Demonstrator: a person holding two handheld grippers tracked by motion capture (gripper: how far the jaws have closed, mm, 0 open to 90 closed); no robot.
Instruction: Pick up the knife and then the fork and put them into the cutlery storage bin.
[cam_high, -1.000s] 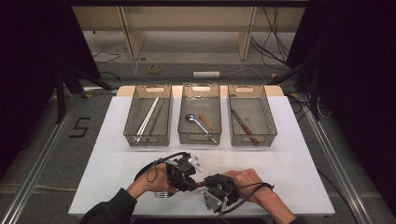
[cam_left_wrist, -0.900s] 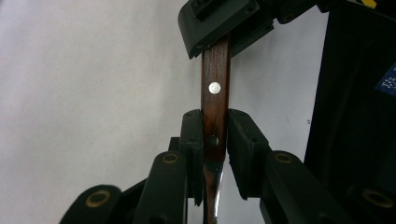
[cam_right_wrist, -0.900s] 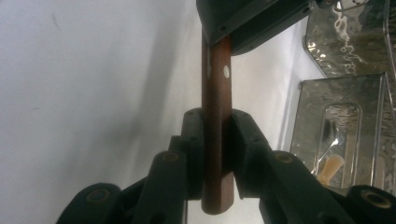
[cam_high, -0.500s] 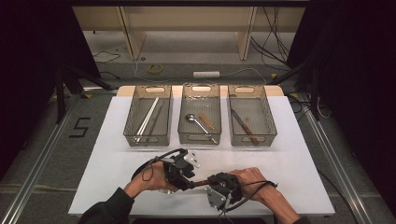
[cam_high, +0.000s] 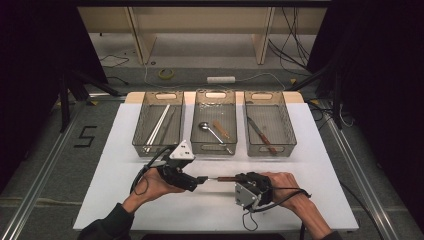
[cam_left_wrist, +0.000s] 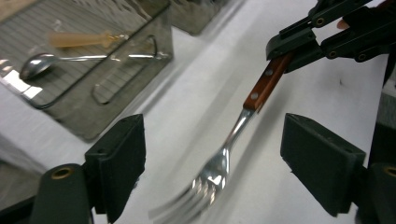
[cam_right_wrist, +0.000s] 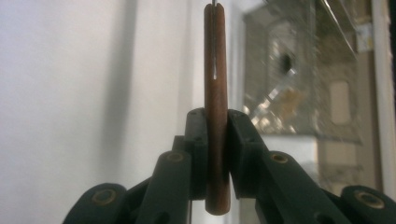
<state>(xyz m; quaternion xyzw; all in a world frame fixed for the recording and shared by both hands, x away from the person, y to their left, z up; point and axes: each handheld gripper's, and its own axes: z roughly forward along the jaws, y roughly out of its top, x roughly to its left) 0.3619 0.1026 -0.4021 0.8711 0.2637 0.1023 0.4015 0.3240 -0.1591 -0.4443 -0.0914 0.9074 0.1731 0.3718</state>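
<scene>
both hands have drifted up the frame and a little apart since the earlier frame, and the left hand-held gripper (cam_high: 200, 178) has just been opening its jaws, which now stand wide with the fork (cam_left_wrist: 233, 140) between them but untouched. in the left gripper view the fork's tines sit low in the middle of the frame, blurred, with a black pad (cam_left_wrist: 119, 163) off to each side and bare white tabletop (cam_high: 310, 150) showing in the gaps. the right hand-held gripper (cam_high: 234, 179) is clenched on the fork's brown wooden handle; in the right gripper view its two jaws press on either side of the handle, which runs straight up the middle of the frame. in the high view the fork lies level between the two hand-held grippers, low in the centre of the frame, held above the tabletop, its metal end toward the left hand-held gripper. three wire baskets stand in a row across the middle of the high view: the left basket (cam_high: 145, 145) holds long pale sticks, the middle basket (cam_high: 212, 148) holds a spoon (cam_high: 210, 131) and a small pale tool, the right basket (cam_high: 287, 145) holds a knife (cam_high: 260, 134) with a brown handle. the fork is well clear of all three.
</scene>
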